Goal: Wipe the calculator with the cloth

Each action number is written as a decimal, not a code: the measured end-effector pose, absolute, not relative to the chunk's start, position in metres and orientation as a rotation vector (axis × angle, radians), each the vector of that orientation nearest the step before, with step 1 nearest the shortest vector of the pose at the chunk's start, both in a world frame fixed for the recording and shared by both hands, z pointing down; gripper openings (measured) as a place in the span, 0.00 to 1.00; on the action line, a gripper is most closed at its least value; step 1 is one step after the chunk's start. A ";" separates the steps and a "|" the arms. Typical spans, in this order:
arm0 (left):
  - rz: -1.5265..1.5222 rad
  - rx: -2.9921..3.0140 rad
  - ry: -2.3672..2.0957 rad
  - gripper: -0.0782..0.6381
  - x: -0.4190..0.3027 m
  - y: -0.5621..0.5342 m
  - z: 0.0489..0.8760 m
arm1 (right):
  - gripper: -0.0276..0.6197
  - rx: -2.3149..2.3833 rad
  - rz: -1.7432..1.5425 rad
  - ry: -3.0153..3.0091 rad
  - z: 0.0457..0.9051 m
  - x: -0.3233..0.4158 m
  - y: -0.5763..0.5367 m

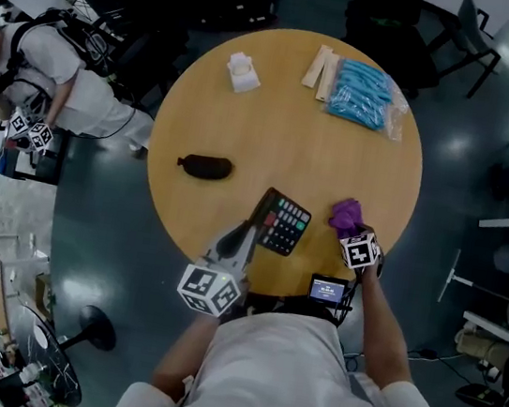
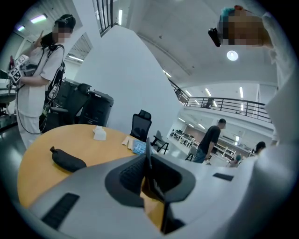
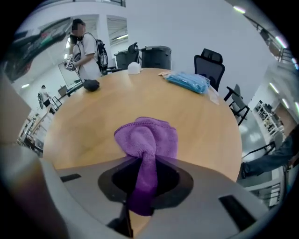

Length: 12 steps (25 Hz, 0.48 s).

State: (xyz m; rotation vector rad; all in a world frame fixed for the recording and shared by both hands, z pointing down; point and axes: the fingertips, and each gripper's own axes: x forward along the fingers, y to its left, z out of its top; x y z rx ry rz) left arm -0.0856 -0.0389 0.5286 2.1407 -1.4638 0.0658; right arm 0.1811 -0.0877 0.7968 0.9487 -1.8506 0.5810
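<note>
The black calculator (image 1: 282, 223) with coloured keys is at the near edge of the round wooden table (image 1: 246, 130), its near end lifted. My left gripper (image 1: 253, 229) is shut on that near edge. In the left gripper view the calculator (image 2: 148, 158) shows edge-on as a thin dark plate between the jaws of the left gripper (image 2: 149, 179). The purple cloth (image 1: 346, 213) lies bunched to the calculator's right. My right gripper (image 1: 352, 231) points steeply down onto it. In the right gripper view a fold of the cloth (image 3: 145, 137) is pinched in the right gripper (image 3: 140, 186).
A black pouch (image 1: 205, 167) lies at the table's left. At the far side are a white wad (image 1: 243, 73), beige strips (image 1: 319, 68) and a blue packet (image 1: 361, 92). A person (image 1: 54, 83) stands to the left of the table. Office chairs stand beyond it.
</note>
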 end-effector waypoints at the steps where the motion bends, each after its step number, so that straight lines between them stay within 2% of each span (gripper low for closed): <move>1: 0.064 2.141 -1.460 0.17 -0.086 -0.039 0.529 | 0.16 0.971 0.595 -1.878 0.788 0.181 -0.088; 8: 0.021 2.166 -1.442 0.17 -0.089 -0.043 0.514 | 0.16 1.143 0.521 -2.228 0.647 0.158 -0.091; 12: -0.001 2.209 -1.421 0.17 -0.084 -0.047 0.499 | 0.16 1.124 0.330 -2.477 0.539 0.126 -0.096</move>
